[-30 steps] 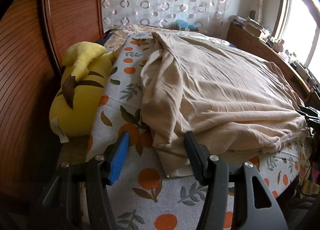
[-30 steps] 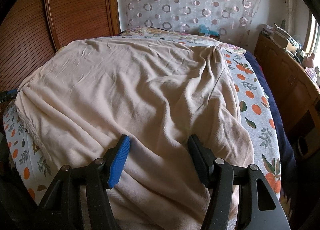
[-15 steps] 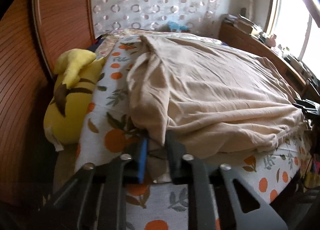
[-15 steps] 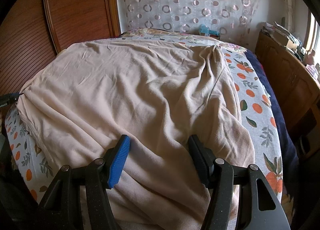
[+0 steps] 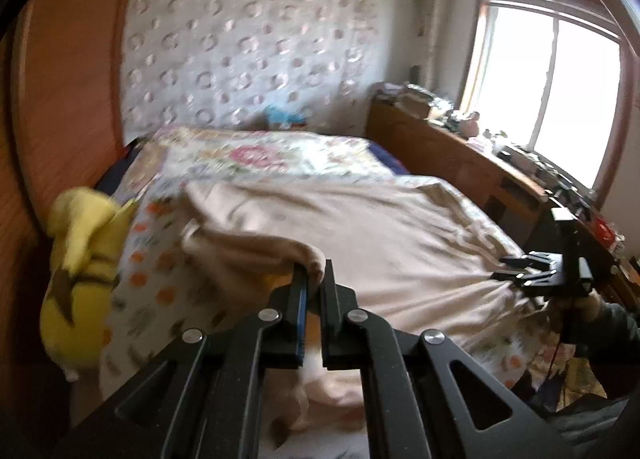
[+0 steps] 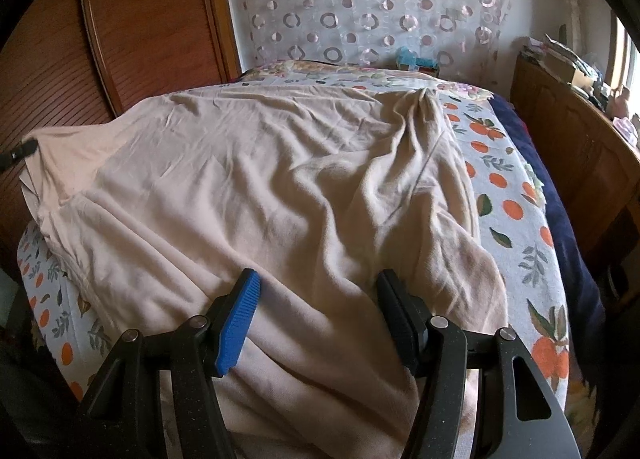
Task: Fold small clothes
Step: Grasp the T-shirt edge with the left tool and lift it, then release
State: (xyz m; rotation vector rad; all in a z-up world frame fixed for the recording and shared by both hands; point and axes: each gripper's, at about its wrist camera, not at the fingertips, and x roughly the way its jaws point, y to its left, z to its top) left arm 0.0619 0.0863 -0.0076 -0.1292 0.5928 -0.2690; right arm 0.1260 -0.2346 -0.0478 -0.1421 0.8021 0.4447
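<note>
On bed (image 6: 516, 195) | we found beige garment (image 6: 260, 179) soft, limp; left gripper (image 5: 314, 279) clamped its edge, jaws just closed; right gripper (image 6: 316, 295) gaped, unengaged.

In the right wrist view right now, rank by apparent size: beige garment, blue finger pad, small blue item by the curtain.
1. beige garment, by far largest.
2. blue finger pad; nearness to the camera inflates it.
3. small blue item, far off, so true size unsure.

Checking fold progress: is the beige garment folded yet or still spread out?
Mostly spread: the beige garment lies open across the bed; only one edge is lifted, pinched by the left gripper.
</note>
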